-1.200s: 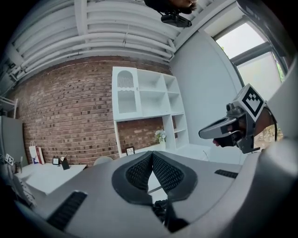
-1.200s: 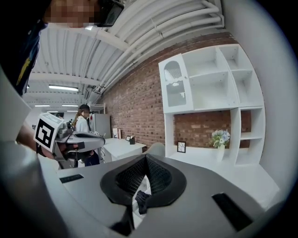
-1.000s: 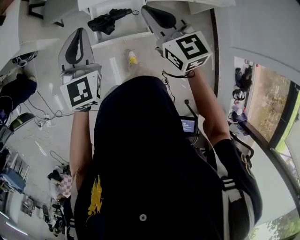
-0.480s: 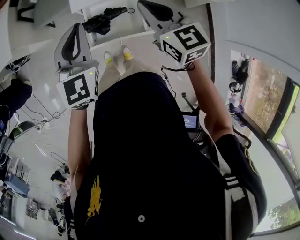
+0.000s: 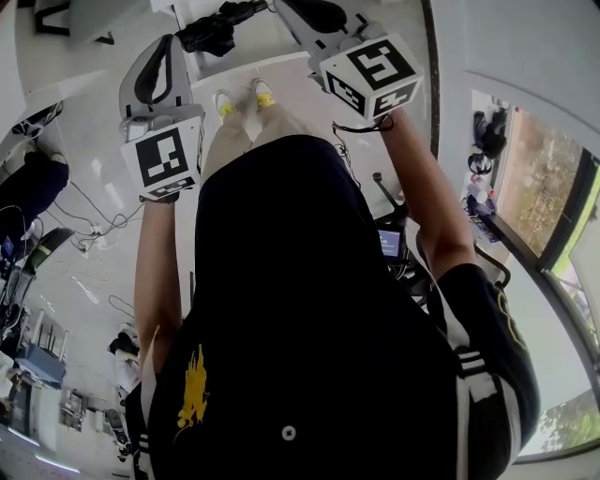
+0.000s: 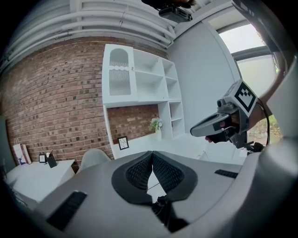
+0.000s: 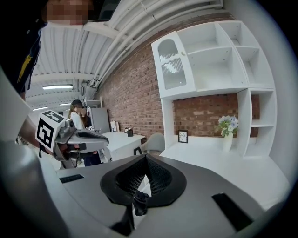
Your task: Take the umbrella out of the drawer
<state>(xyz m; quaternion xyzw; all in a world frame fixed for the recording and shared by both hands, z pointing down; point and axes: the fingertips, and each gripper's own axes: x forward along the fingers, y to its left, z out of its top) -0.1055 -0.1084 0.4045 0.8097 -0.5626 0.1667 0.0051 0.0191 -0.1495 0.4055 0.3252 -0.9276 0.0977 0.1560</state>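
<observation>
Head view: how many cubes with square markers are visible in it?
2. The left cube is at the picture's left side, and the right cube is at the upper right. No other cube seems hidden.

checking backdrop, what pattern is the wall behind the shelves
Red brick wall, clearest in the left gripper view.

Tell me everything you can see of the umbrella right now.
The umbrella shows only in the head view, near the top edge. It is black, folded into a short, lumpy bundle, cloth by its look. It lies on its side, slanted, inside the open white drawer. Its handle and strap are too small to make out. Neither the left tool nor the right tool touches it; both are shut and empty.
</observation>
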